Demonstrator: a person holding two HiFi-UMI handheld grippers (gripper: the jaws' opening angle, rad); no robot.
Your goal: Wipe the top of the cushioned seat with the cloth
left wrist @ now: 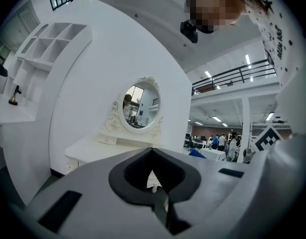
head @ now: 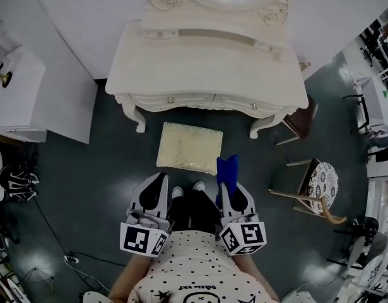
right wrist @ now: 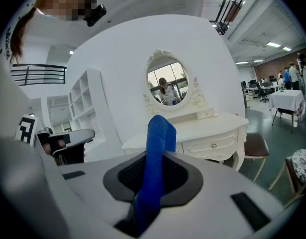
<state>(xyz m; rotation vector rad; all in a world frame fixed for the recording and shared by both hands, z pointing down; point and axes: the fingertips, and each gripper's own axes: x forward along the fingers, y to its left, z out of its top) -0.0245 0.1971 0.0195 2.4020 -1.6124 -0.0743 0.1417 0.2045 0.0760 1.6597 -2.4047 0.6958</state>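
Left gripper (head: 157,188): held low by the body, pointing far, jaws pressed together, empty.
Right gripper (head: 231,191): level alongside, jaws pinching the blue cloth (head: 227,169), which stands upright.
Cushioned seat (head: 189,146): just beyond both, before the dressing table (head: 206,68).

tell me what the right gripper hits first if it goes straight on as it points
Probably the front of the white carved dressing table. The right gripper, jaws shut on the blue cloth, looks level and aimed at it, above the cream cushioned seat; depth is unclear.
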